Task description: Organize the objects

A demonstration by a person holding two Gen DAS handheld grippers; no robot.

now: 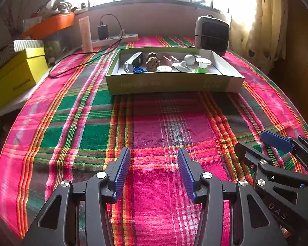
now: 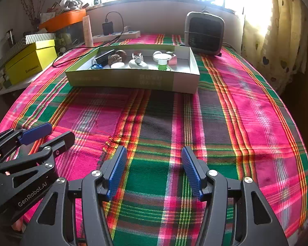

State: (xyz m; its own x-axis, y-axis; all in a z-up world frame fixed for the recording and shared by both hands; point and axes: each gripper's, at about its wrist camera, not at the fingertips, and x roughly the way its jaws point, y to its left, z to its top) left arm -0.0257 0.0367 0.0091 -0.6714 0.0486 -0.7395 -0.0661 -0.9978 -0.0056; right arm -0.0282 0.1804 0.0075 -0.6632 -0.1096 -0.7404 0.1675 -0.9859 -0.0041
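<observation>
Left wrist view: the left gripper (image 1: 154, 153) hangs over the plaid tablecloth (image 1: 71, 123) with its blue-padded jaws parted and nothing between them. Beside it, at the right edge, the right gripper (image 1: 254, 141) is likewise released and empty; the right wrist view shows its own jaws spread over bare cloth, with no object near either tool.

Farther on, past a wide stretch of cloth with nothing on it, a shallow green cardboard tray (image 1: 170, 84) sits near the far side of the table. Inside it lie the small items being sorted: a dark remote-like device (image 1: 134, 60), two brown walnuts (image 1: 152, 61), a blue loop (image 1: 138, 69), a round white lid (image 1: 164, 68), a white ball (image 1: 189, 59) and a white-topped green stand (image 1: 202, 65), among others too small to tell.

Behind the tray stand a grey fan heater (image 1: 212, 34), a power strip (image 1: 115, 39) with a charger plugged in, and a yellow box (image 1: 16, 75) on a side shelf.

Judging by the cleared cloth and the filled tray, the gathering looks finished or nearly so; nothing loose remains in sight.
</observation>
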